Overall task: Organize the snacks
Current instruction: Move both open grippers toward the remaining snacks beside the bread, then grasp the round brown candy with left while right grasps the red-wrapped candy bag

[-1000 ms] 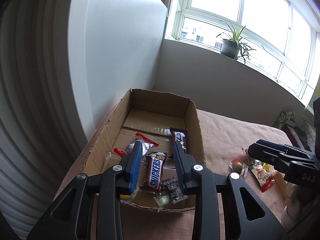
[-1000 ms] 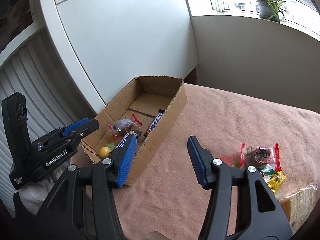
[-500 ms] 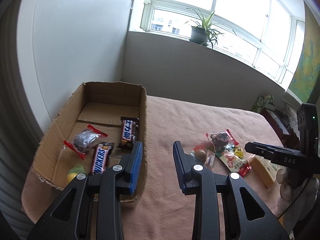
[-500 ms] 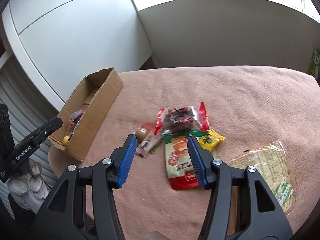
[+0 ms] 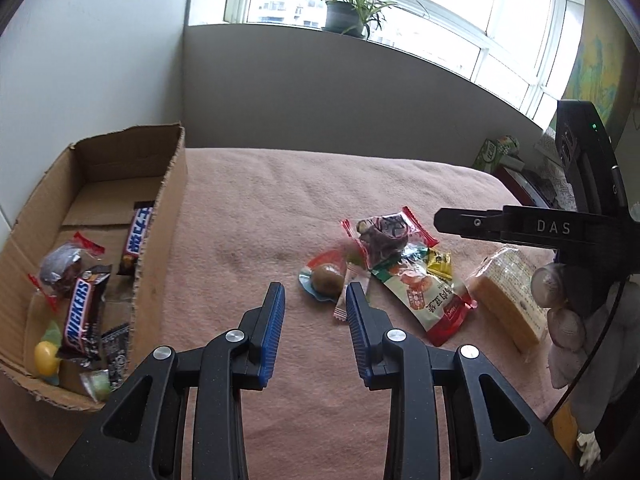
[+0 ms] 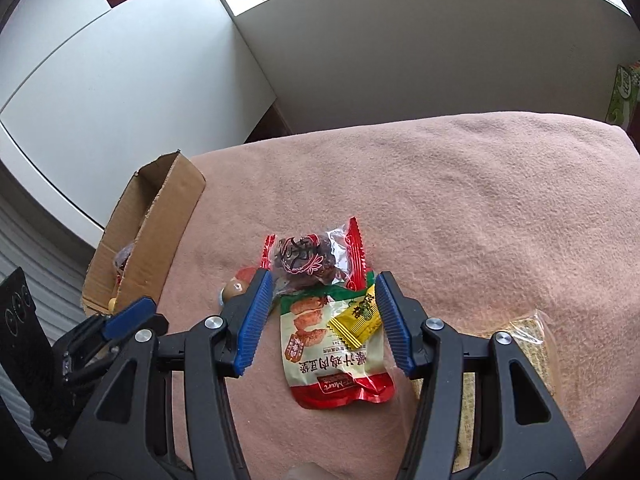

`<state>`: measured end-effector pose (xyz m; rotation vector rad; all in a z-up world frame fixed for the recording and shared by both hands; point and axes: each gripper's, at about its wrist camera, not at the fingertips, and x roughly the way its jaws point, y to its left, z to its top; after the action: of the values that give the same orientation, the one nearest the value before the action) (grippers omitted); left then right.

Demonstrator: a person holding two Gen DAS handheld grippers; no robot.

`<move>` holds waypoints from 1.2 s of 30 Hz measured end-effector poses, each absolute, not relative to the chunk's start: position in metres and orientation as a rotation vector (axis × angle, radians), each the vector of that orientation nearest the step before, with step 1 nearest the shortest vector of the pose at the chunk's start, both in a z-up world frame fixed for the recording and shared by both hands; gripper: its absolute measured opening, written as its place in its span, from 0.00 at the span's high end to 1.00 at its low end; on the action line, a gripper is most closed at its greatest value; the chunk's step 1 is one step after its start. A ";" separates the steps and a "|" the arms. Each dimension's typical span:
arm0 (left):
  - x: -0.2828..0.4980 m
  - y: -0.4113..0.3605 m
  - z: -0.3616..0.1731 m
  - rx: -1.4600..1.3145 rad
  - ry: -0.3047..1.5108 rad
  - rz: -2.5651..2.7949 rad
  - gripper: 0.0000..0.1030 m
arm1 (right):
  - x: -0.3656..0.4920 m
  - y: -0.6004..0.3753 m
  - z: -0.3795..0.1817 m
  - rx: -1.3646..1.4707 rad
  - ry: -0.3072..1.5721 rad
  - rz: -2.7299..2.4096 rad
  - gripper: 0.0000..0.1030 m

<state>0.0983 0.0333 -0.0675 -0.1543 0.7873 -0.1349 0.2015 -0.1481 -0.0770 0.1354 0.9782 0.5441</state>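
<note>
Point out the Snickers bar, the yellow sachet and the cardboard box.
Snickers bar (image 5: 82,315), left wrist view, on its white lettering.
Yellow sachet (image 6: 357,317), right wrist view, middle of wrapper.
Cardboard box (image 5: 168,216), left wrist view, outer side wall.

A room lit by daylight from a wide window (image 5: 420,12) with white frames. A potted plant (image 5: 352,10) with long thin leaves stands on the sill above a grey wall (image 5: 320,92). A white cabinet (image 6: 120,80) stands at the left. A pink blanket (image 6: 460,200) covers the flat surface in the foreground.
</note>
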 end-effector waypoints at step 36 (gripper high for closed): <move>0.150 0.016 -0.100 -0.144 0.892 -0.135 0.70 | 0.251 -0.078 -0.115 0.104 1.149 0.545 0.46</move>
<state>0.1500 0.0160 -0.0999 -0.1443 0.8919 -0.1346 0.2506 -0.0780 -0.1154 0.1037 1.1490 0.5452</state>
